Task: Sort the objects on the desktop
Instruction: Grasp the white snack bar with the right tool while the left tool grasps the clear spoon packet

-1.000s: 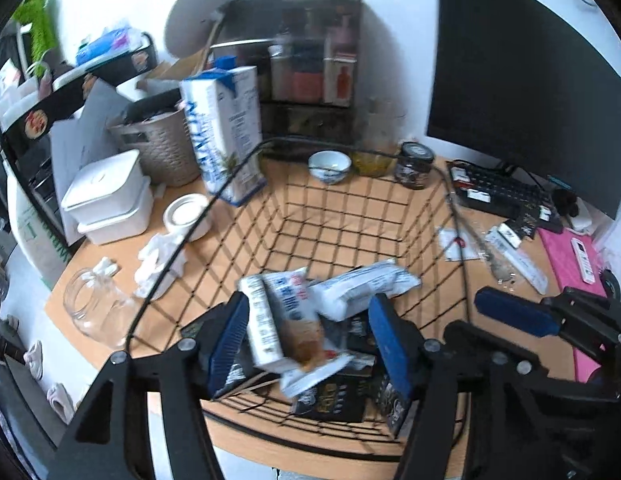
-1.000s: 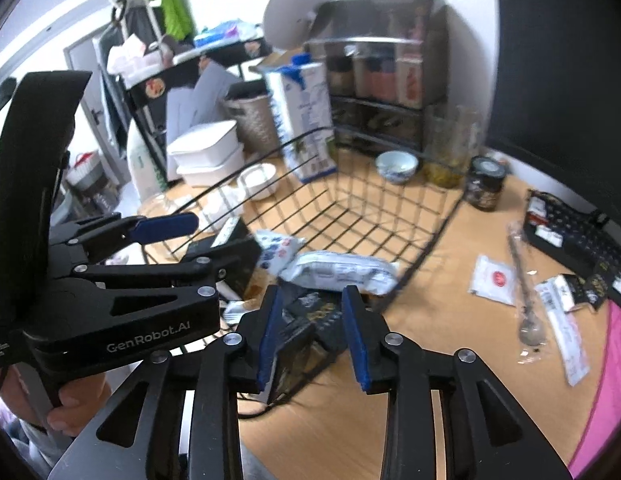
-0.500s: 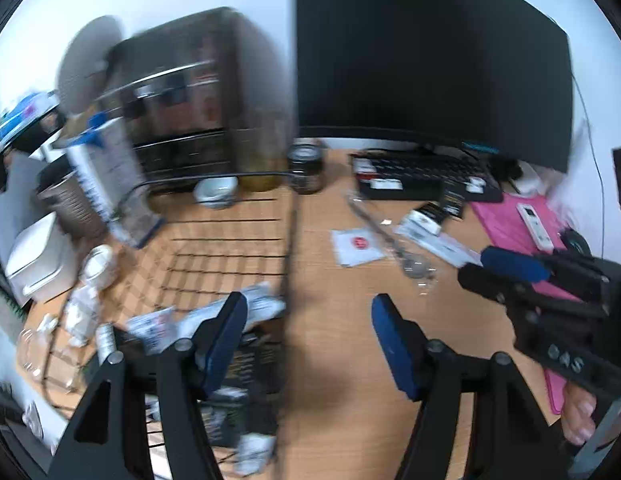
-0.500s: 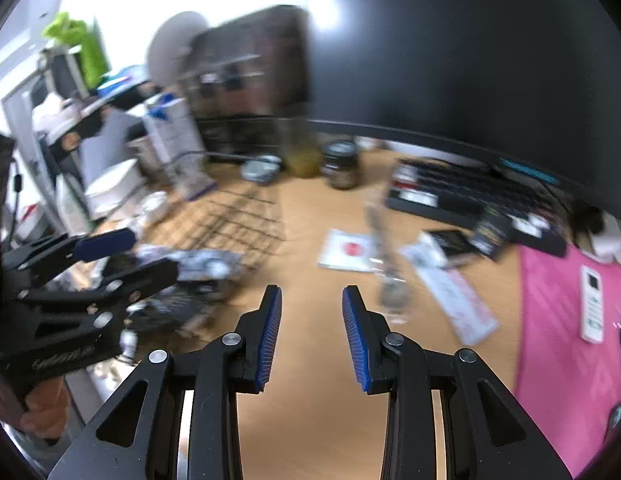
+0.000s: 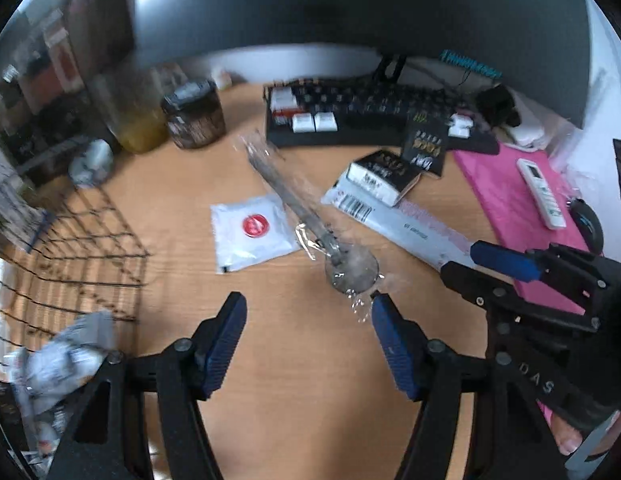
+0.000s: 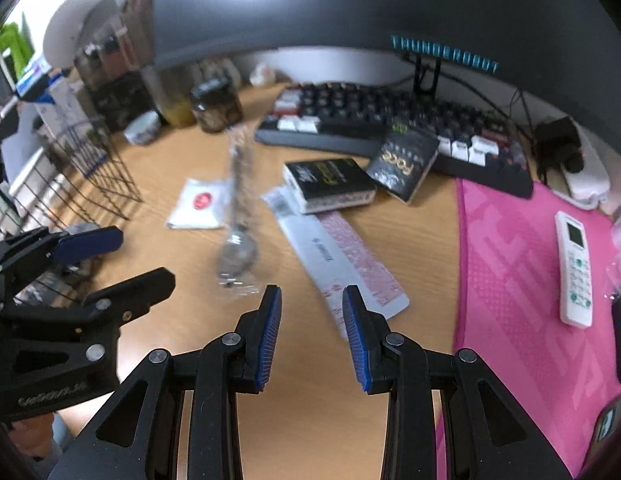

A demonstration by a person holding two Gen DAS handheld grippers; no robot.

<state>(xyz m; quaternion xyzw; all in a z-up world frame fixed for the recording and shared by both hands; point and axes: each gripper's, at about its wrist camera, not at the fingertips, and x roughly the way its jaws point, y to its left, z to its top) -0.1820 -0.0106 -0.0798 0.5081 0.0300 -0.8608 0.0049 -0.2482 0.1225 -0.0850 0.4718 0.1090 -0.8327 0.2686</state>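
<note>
My left gripper (image 5: pixel 308 322) is open and empty above the wooden desk, just short of a spoon in clear plastic wrap (image 5: pixel 310 224). A white sachet with a red dot (image 5: pixel 252 232) lies left of the spoon. A long white packet (image 5: pixel 406 232), a black box (image 5: pixel 384 176) and a dark packet (image 5: pixel 424 148) lie right of it. My right gripper (image 6: pixel 312 328) is open and empty, close to the near end of the long white packet (image 6: pixel 342 256). The spoon (image 6: pixel 238 216), sachet (image 6: pixel 200 204), black box (image 6: pixel 330 184) and dark packet (image 6: pixel 406 160) lie beyond it.
A black wire basket (image 5: pixel 70 256) holding packets stands at the left. A keyboard (image 6: pixel 390 120) and monitor (image 6: pixel 390 4) are at the back, with a dark jar (image 5: pixel 194 116) and a small bowl (image 6: pixel 142 128). A pink mat (image 6: pixel 522 280) with a white remote (image 6: pixel 574 268) lies at the right.
Both grippers swung right, away from the basket and its packets, to face the loose items on the desk. The left dropped the snack packet in the basket; the right let go and opened wider.
</note>
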